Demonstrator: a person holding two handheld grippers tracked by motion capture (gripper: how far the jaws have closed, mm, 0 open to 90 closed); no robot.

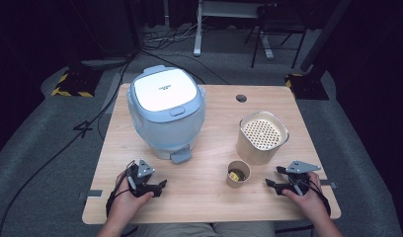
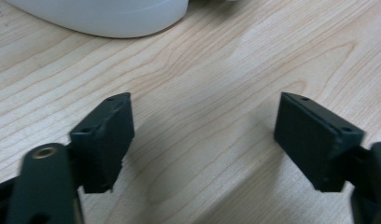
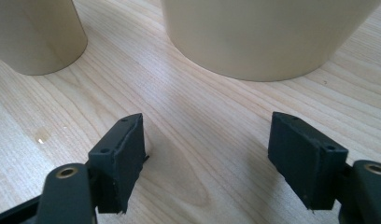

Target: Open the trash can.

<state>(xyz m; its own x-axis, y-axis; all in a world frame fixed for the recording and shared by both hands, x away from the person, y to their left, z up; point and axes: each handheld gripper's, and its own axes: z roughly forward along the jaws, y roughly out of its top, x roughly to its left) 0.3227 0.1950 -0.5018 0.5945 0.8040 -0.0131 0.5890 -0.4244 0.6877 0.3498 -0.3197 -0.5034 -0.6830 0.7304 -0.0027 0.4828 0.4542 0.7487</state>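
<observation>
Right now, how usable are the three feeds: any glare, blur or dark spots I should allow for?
High view: the cooker lid is blown out white and the floor around the table falls into darkness. Left gripper view: evenly lit, jaws soft up close, wood grain sharper between them. Right gripper view: soft shadows under the small cup and large container, jaws slightly blurred.

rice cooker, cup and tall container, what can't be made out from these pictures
- Rice cooker, high view: inside hidden by its shut lid; lid lettering too small to read.
- Small cup, high view: something yellow inside, too small to tell.
- Tall container, high view: contents hidden under its perforated insert.
- Both, right gripper view: tops cut off by the upper edge.
- Cooker, left gripper view: just its base, cut off at the top.
</observation>
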